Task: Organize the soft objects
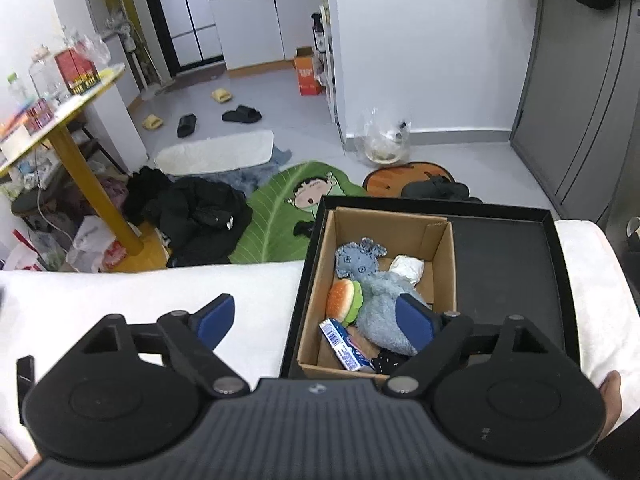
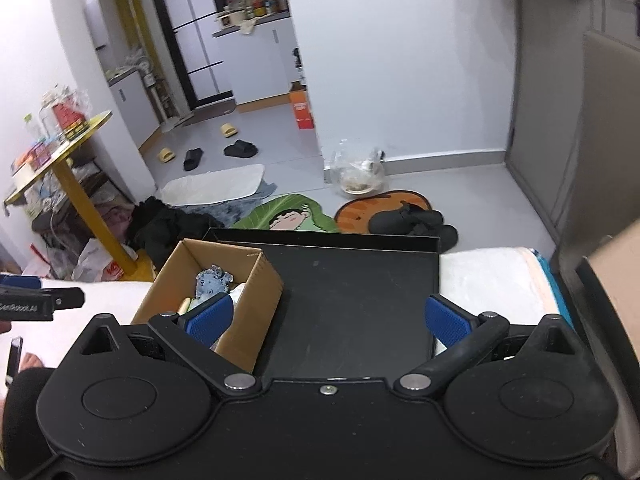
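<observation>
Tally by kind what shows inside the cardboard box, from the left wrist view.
Plush toys: 3, a blue-grey fluffy plush, a small blue plush, a burger plush
White soft bundle: 1
Blue and white packet: 1
Dark dotted fabric item: 1
Total: 6

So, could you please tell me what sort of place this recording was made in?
Most likely a small lived-in apartment. Slippers lie scattered on the grey floor, white kitchen cabinets stand at the back, and a cartoon leaf rug lies beside a pile of dark clothes.
</observation>
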`<move>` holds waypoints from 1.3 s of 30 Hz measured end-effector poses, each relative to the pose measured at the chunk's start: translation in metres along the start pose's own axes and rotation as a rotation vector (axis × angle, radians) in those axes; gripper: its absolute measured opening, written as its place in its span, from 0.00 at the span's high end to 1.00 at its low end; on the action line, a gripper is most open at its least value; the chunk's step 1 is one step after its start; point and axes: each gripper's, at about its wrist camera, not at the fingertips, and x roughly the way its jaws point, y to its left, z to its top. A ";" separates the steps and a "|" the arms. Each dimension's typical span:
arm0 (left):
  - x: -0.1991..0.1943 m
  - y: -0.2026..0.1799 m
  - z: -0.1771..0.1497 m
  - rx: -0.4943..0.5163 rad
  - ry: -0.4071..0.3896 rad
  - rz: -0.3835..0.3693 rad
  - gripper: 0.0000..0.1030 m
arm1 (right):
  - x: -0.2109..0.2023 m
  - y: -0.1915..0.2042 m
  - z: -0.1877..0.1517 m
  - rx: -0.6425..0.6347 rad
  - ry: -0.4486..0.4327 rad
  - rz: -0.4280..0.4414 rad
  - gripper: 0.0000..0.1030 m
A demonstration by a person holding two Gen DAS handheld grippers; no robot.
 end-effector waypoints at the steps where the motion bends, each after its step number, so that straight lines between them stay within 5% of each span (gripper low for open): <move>1: -0.005 0.000 0.000 0.002 -0.005 -0.006 0.14 | -0.004 0.001 0.000 0.002 -0.003 -0.007 0.00; 15: -0.076 -0.006 0.004 0.019 -0.070 -0.044 0.13 | -0.055 0.007 -0.003 0.072 -0.026 -0.095 0.00; 39: -0.132 -0.008 -0.008 0.015 -0.108 -0.076 0.12 | -0.102 0.025 -0.006 0.102 -0.033 -0.067 0.00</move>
